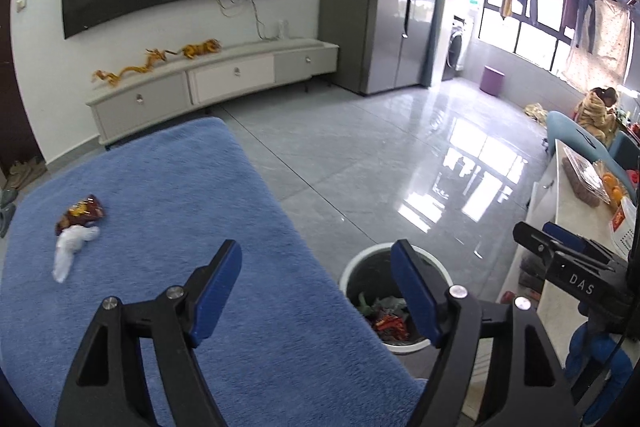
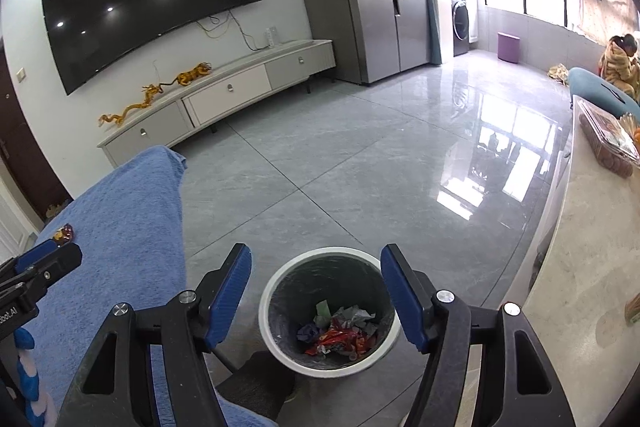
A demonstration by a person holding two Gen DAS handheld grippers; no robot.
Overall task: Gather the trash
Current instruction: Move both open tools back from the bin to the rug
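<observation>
right gripper (image 1: 552, 239) – marked "DAS" | left gripper (image 2: 44, 259) – "obot.AI"

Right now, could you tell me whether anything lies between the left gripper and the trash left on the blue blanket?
Nothing visible does. The left gripper is open and empty, and only bare blue blanket separates it from the snack wrapper and white tissue.

Surfaces: soft cloth against hard gloss

Blue cover (image 1: 172, 187): fuzzy, matt terry-like cloth. Floor tiles (image 2: 360, 155): polished grey, mirror-glossy. Bin (image 2: 276, 291): smooth white plastic, dark crinkled film liner. Snack wrapper (image 1: 82, 213): shiny foil; tissue (image 1: 72, 247): soft white paper. Fingers (image 2: 230, 297): ribbed blue pads, matt black frames.
</observation>
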